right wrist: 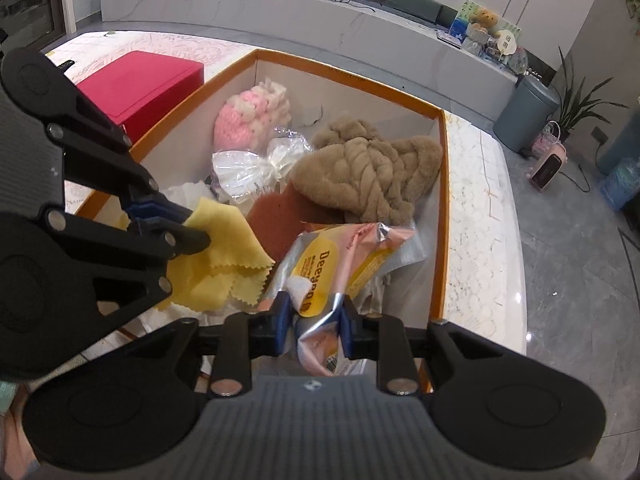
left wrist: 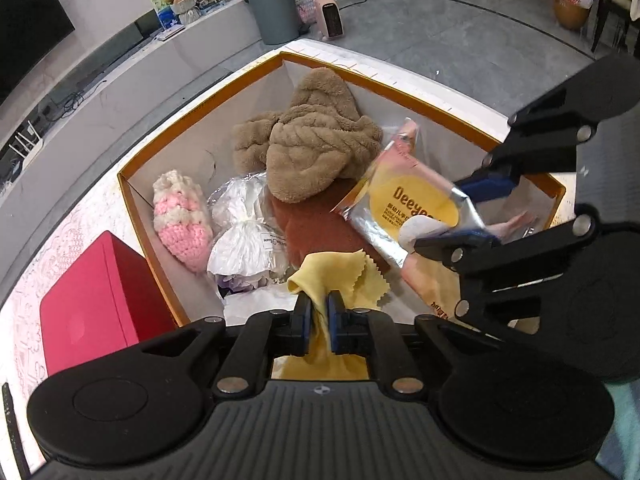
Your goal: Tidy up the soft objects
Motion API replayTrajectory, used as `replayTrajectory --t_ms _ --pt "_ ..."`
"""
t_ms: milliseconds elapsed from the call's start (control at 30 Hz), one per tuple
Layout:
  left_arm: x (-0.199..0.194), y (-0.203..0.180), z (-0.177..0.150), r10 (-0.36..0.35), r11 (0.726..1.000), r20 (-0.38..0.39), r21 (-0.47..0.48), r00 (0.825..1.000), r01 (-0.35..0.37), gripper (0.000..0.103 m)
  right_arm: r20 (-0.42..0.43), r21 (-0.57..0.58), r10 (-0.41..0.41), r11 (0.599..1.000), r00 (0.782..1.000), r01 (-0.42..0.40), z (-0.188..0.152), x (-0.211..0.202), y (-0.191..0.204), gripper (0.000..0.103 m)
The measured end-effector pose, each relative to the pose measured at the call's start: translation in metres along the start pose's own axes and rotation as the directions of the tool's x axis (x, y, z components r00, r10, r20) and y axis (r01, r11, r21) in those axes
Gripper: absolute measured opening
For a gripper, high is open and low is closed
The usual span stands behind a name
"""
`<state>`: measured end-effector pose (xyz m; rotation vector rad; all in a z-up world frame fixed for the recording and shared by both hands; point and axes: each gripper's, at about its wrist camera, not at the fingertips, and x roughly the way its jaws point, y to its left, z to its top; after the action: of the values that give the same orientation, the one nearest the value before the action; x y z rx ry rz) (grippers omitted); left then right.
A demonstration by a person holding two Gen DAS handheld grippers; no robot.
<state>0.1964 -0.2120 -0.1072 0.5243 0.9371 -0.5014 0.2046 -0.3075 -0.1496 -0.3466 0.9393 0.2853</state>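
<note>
My left gripper (left wrist: 319, 314) is shut on a yellow cloth (left wrist: 340, 276) and holds it over the near side of an orange-rimmed box (left wrist: 132, 168). My right gripper (right wrist: 314, 320) is shut on a pink and silver wipes packet (right wrist: 332, 264) with a yellow label, held over the box's near right part. The left gripper also shows in the right wrist view (right wrist: 192, 226), pinching the cloth (right wrist: 216, 264). The right gripper also shows in the left wrist view (left wrist: 452, 216) with the packet (left wrist: 404, 204). Inside lie a brown plush hat (left wrist: 312, 148), a pink and white crochet pouch (left wrist: 180, 220), a clear plastic bag (left wrist: 244, 236) and a brown sponge (left wrist: 316, 232).
A red box (left wrist: 92, 304) stands on the white table left of the orange-rimmed box. Beyond the table are a grey bin (left wrist: 272, 8), a pink heater (left wrist: 330, 16) and a long low cabinet (right wrist: 280, 12) with small items on it.
</note>
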Motion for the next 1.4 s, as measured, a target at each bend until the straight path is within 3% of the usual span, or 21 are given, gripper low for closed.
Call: replayTrajectory --t_ms 200,333,533,700,900,1067,1200,1333,1400 --pt "-0.015 0.005 -0.002 0.014 1.0 0.041 -0.018 0.999 -0.013 0.043 -0.011 -0.037 0.008 0.999 1.0 -0.008 0.004 -0.004 -0.001 0.04" --pt "-0.03 0.009 0.002 0.024 1.0 0.076 -0.007 0.997 -0.023 0.052 -0.005 -0.059 0.008 0.998 1.0 -0.008 0.008 -0.013 -0.002 0.046" --pt "-0.059 0.022 -0.002 0.037 0.999 0.143 -0.045 0.989 -0.031 0.057 0.066 -0.066 0.002 0.998 0.998 0.002 0.02 -0.043 -0.004 0.062" --pt "-0.083 0.036 -0.017 0.079 0.991 0.196 -0.123 0.977 -0.056 0.057 0.137 -0.047 -0.033 0.998 0.99 0.04 0.023 -0.066 -0.001 0.063" --pt "-0.109 0.051 -0.046 0.128 0.965 0.249 -0.254 0.96 -0.063 0.057 0.267 0.052 -0.086 0.996 0.96 0.074 0.014 -0.085 0.015 0.063" --pt "-0.13 0.059 -0.076 0.194 0.932 0.302 -0.354 0.933 -0.079 0.057 0.366 0.174 -0.086 0.984 0.927 0.023 -0.001 -0.096 0.03 0.064" --pt "-0.144 0.065 -0.103 0.249 0.895 0.343 -0.439 0.906 -0.079 0.057 0.452 0.264 -0.094 0.964 0.887 -0.032 -0.016 -0.103 0.042 0.074" --pt "-0.154 0.064 -0.131 0.323 0.851 0.385 -0.518 0.865 -0.087 0.057 0.501 0.335 -0.133 0.941 0.855 -0.049 -0.033 -0.105 0.058 0.079" --pt "-0.157 0.062 -0.143 0.361 0.832 0.397 -0.545 0.844 -0.1 0.057 0.507 0.36 -0.148 0.932 0.849 -0.052 -0.042 -0.103 0.066 0.08"
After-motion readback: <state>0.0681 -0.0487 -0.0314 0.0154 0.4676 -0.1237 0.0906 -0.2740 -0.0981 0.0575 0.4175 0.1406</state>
